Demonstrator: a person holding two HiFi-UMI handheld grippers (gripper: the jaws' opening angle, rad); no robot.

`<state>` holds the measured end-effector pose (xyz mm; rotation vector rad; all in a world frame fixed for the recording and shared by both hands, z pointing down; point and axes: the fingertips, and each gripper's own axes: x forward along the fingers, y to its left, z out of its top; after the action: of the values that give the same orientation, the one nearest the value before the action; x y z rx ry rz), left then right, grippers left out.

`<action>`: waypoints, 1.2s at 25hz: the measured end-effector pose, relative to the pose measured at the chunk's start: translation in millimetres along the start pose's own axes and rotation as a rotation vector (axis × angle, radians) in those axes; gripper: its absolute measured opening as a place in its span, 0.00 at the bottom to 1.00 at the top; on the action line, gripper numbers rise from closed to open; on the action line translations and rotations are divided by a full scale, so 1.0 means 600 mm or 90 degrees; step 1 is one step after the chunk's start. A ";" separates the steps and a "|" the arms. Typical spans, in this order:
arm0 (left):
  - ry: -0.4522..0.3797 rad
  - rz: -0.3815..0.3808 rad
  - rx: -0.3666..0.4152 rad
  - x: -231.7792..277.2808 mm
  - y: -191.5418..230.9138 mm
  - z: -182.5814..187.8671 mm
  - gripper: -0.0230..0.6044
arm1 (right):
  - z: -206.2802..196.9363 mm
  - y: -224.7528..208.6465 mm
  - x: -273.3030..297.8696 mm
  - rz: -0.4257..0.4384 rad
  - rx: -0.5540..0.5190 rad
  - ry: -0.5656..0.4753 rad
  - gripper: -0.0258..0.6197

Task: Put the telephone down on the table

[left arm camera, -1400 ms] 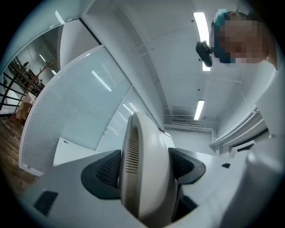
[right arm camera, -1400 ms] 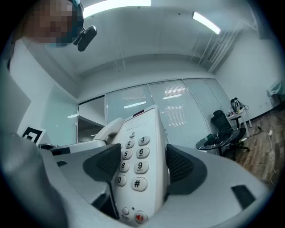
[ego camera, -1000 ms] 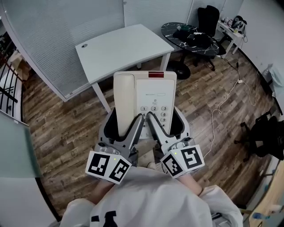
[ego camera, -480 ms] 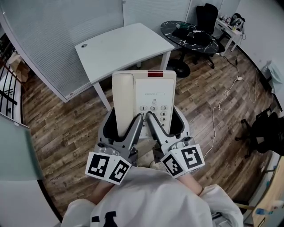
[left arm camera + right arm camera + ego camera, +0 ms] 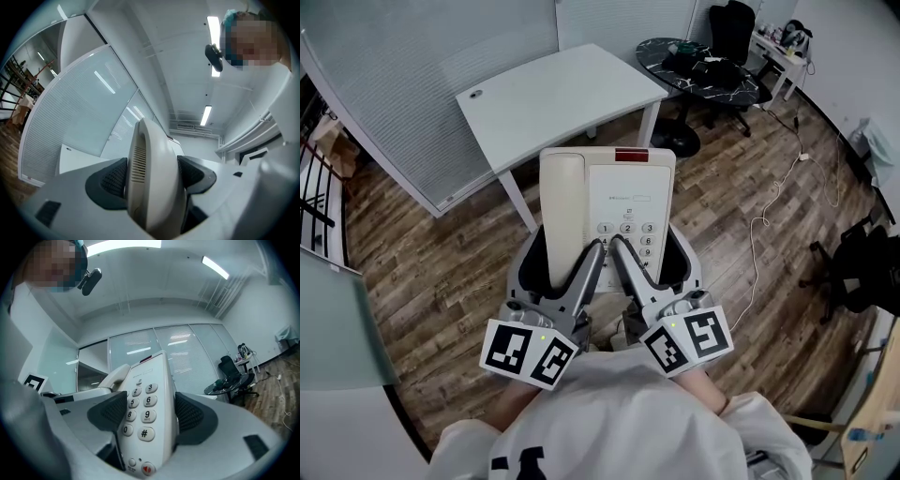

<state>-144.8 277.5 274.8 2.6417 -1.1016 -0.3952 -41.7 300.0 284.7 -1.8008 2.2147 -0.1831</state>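
Note:
A cream desk telephone (image 5: 609, 208) with its handset on the left and a keypad on the right is held in the air above the wooden floor, in front of a white table (image 5: 553, 98). My left gripper (image 5: 565, 267) is shut on the handset side (image 5: 152, 187) of the telephone. My right gripper (image 5: 649, 265) is shut on the keypad side (image 5: 147, 416). Both clamp the near end of the telephone, and its far end with a red strip points toward the table.
The white table stands beyond the telephone against a frosted glass partition (image 5: 422, 56). A black round table (image 5: 712, 80) with clutter and an office chair (image 5: 736, 28) lie at the back right. A white cable (image 5: 778, 211) trails over the floor on the right.
The view has shifted slightly toward the table; the telephone stays clamped in both grippers with the same hold.

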 end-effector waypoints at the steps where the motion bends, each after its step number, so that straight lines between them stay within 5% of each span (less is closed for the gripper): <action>1: 0.000 -0.001 -0.001 0.002 0.000 0.000 0.57 | 0.000 -0.002 0.001 -0.001 0.000 0.000 0.54; 11: -0.006 0.013 0.000 0.073 0.027 -0.011 0.57 | -0.002 -0.052 0.063 0.013 0.001 0.004 0.54; 30: -0.041 0.060 0.011 0.358 0.076 -0.027 0.57 | 0.042 -0.262 0.280 0.071 -0.001 0.010 0.54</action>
<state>-23.9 93.7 272.6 2.5957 -1.2496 -0.4555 82.5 104.5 280.7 -1.6765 2.3180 -0.1728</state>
